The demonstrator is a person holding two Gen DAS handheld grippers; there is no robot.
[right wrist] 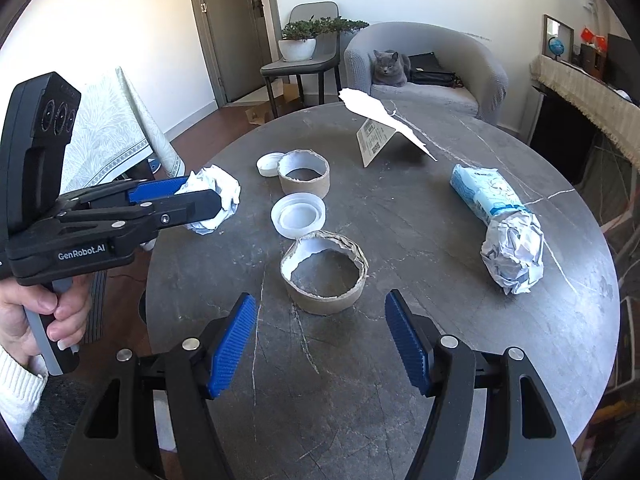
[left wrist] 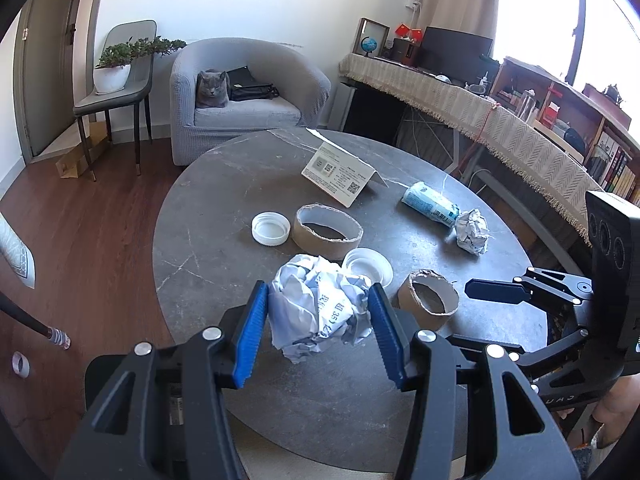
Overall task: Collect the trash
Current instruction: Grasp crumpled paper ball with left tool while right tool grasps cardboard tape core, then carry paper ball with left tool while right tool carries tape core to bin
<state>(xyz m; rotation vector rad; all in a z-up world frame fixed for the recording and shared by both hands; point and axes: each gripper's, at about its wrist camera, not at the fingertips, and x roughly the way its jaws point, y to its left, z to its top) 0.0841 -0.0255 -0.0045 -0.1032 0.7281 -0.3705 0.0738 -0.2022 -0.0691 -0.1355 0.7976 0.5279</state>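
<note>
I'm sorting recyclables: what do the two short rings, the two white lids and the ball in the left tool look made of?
Rings: brown cardboard, matte, torn layered rims. Lids: likely plastic, smooth, one with a ribbed edge. Ball: crumpled printed paper, sharp creases, pressed between the left tool pads.

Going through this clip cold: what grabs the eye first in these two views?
The left gripper is clamped on a crumpled paper ball at the near edge of the round grey table. The right gripper hangs open just short of a torn cardboard ring. Behind, a grey cat sits in the armchair.
</note>
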